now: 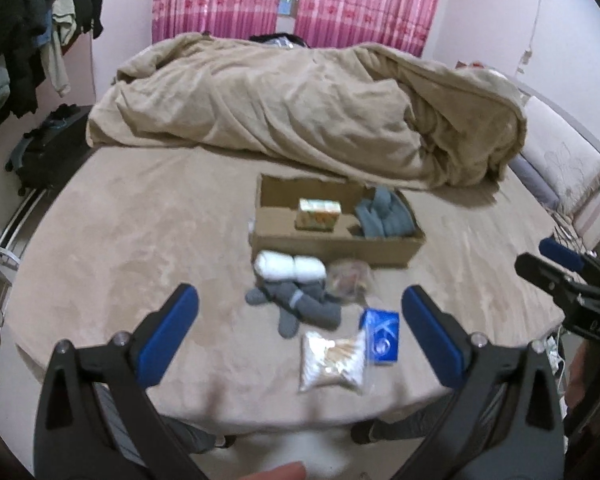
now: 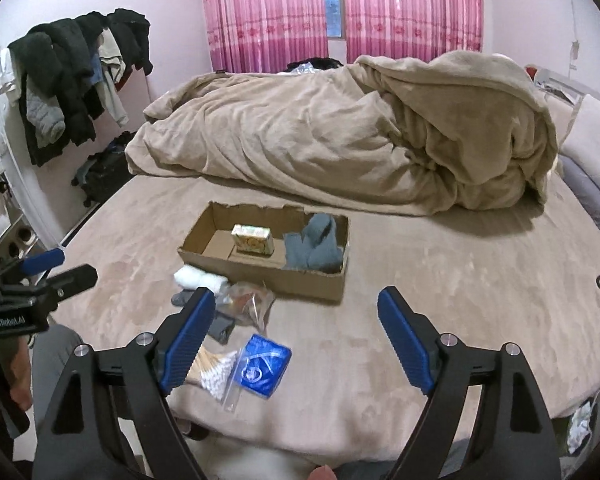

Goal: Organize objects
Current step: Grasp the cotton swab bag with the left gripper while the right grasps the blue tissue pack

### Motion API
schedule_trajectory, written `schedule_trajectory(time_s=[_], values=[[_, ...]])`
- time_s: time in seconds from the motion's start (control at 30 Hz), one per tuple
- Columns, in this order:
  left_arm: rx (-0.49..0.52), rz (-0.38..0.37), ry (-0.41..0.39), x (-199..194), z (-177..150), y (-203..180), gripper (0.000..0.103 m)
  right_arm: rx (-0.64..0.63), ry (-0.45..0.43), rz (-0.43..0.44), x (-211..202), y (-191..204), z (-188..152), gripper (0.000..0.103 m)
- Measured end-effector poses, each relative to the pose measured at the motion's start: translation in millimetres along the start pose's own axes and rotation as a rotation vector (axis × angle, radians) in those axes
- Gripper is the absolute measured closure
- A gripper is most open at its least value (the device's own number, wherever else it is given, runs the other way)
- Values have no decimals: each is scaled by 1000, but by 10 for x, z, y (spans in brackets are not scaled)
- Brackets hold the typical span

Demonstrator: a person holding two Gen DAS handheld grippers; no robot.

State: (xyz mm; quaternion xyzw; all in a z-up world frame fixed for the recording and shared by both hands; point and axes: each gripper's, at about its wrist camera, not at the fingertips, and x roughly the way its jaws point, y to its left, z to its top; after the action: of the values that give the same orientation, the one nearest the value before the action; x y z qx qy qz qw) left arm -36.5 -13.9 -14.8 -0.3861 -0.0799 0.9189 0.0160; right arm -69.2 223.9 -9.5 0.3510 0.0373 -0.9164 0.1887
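Socks (image 1: 296,308), white roll (image 1: 290,268), cotton-swab bag (image 1: 332,360) and blue packet (image 1: 382,336) lying on bed (image 1: 140,240) before cardboard box (image 1: 332,250); all seeming light, soft, crinkly, likely best pinched mid-body. Left gripper (image 1: 300,328) and right gripper (image 2: 296,340) both hovering spread wide, pinching nothing.

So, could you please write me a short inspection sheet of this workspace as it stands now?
Surface: beige bed sheet, rumpled duvet behind.
Job's things: cardboard box holds a small carton and blue-grey cloth; white rolls, grey socks, clear pouch, cotton swabs bag, blue packet lie outside.
Clutter: nothing seen.
Grippers: left gripper and right gripper open, empty.
Cables: nothing seen.
Surroundings: pink curtains, hanging clothes.
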Motion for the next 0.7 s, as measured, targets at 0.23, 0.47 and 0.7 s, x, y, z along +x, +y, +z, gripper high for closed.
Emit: schedule_trajectory(time_s=[0.23,0.47,0.7], values=[[24,-27,95,348,-279,-193,1,-11,65,9,162,33,-253,17],[26,-33,196,758,-510,-255,1,-5,114,11,409,-12,-447,17],[63,-21,280,1162,-744,-325,1,-5,159,8,666,-87,-664,17]])
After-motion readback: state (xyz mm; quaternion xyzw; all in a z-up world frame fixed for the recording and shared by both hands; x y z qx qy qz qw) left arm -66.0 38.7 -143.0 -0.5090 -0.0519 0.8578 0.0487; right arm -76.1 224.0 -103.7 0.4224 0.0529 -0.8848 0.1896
